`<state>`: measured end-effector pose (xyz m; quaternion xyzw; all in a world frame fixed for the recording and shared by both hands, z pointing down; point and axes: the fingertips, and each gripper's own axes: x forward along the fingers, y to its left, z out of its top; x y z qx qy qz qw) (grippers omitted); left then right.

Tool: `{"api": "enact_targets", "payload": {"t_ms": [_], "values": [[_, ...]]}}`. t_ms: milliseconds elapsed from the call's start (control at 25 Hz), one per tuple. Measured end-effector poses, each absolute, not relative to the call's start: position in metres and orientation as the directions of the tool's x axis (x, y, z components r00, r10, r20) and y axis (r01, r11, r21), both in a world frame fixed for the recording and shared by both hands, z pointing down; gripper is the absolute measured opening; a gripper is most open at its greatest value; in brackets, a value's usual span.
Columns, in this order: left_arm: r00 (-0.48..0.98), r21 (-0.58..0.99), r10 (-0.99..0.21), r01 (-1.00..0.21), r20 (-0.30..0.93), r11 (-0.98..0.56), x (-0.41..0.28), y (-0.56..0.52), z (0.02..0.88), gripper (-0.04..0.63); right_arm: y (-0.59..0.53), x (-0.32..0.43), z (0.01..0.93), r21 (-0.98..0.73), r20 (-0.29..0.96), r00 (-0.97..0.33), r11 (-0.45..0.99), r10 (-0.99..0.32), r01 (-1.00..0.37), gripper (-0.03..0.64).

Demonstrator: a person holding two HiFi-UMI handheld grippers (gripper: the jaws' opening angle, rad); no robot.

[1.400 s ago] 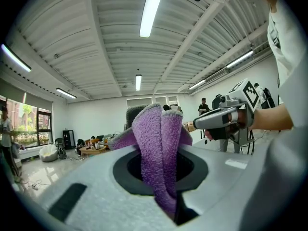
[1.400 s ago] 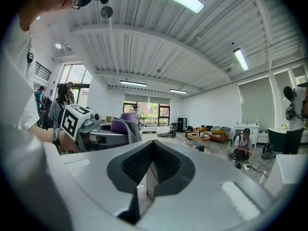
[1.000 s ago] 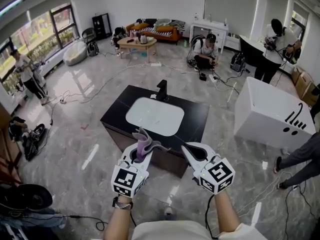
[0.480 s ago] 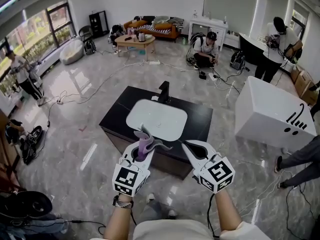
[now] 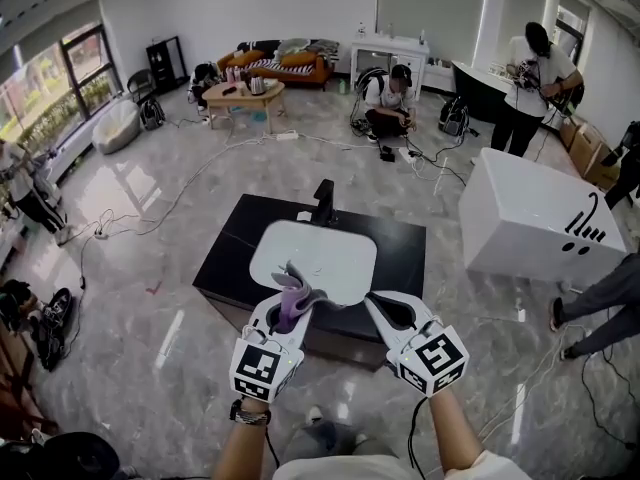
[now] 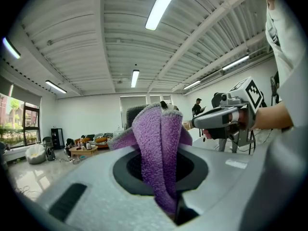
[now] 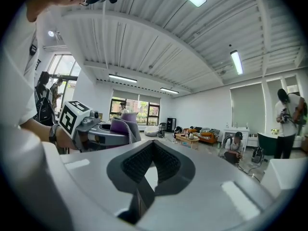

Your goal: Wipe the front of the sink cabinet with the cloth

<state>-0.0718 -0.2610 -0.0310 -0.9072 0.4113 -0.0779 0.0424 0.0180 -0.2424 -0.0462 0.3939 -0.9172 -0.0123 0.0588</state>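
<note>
left gripper [image 5: 290, 311]: grey, marker cube [image 5: 262, 368] | right gripper [image 5: 373, 301]: same | shirt [image 5: 335, 468]: white

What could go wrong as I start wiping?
The cloth is pinched only by a fold in the left gripper, loose ends free; rubbing the cabinet front may drag it out. The shut right gripper sits close beside it and could snag those ends.
</note>
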Motion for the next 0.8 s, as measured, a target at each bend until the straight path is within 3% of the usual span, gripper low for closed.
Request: {"api": "enact_targets", "payload": {"t_ms": [800], "values": [[0.623,-0.074,-0.769,-0.768,0.143,-0.636,-0.051,-0.225,0.050,0.052,-0.202,0.050,0.026,0.042,0.185,-0.656,0.673,-0.732,-0.739,0.006]]}}
